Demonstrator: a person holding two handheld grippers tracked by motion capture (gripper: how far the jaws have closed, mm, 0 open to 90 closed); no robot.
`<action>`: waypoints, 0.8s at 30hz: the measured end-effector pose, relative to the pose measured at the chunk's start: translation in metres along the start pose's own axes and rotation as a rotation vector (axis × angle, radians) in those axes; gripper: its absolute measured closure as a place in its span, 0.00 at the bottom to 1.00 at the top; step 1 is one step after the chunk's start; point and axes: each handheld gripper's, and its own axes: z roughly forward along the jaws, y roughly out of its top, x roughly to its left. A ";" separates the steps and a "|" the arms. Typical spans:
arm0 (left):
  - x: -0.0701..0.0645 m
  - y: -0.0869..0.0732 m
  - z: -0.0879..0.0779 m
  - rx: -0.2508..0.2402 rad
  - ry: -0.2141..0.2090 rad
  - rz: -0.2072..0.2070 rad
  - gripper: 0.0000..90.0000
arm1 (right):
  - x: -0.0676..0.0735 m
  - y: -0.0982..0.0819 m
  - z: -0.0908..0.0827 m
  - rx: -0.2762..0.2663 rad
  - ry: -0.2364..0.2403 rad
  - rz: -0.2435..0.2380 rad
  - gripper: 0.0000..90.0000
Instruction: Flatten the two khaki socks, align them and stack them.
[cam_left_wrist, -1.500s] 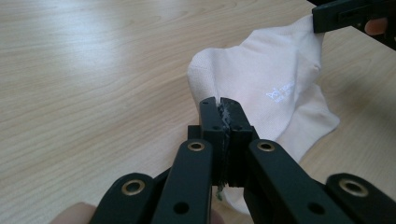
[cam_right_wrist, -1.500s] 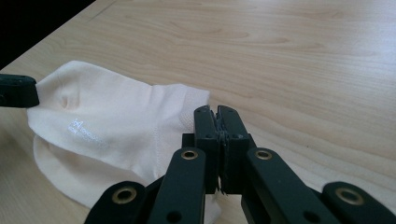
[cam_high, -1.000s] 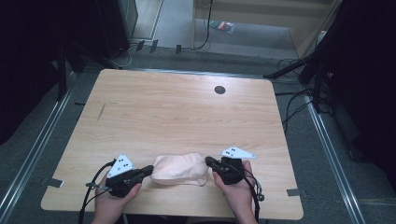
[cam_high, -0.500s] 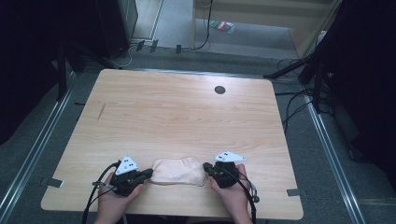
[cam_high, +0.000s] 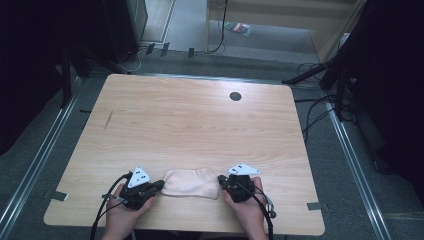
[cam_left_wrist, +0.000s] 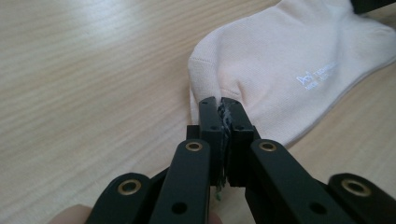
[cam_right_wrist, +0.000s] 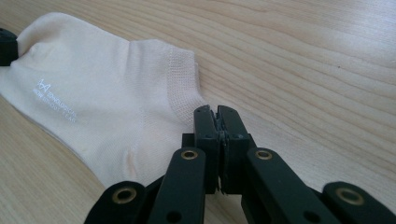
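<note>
Pale wood-grain table (cam_high: 190, 125), near edge: one cream-coloured ankle sock of fine knit cloth (cam_high: 192, 182), printed with small white lettering, lies flat between two hand-held tools. At its left end the black two-jaw left gripper (cam_left_wrist: 220, 105) has its jaws pinched together on a fold of the fabric; at the other end the black two-jaw right gripper (cam_right_wrist: 215, 114) has its jaws closed at the ribbed cuff, apparently nipping its edge, though the cloth between them is hard to make out. Judging by the grip at both ends, the sock is taken up but not yet lifted, folded or moved. Count: one sock, two grippers, two hands. Farther out, one small dark round hole (cam_high: 235, 96) marks the table's far side.
</note>
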 end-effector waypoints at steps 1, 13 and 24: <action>0.000 0.002 0.002 -0.004 0.017 0.008 0.99 | 0.000 0.000 0.000 -0.004 -0.003 0.003 0.99; 0.017 0.002 0.008 -0.053 -0.040 -0.050 0.86 | -0.005 0.001 0.007 -0.053 -0.008 0.023 0.93; 0.023 0.000 -0.004 -0.206 -0.060 -0.073 0.42 | -0.015 0.001 -0.001 -0.171 0.020 0.044 0.41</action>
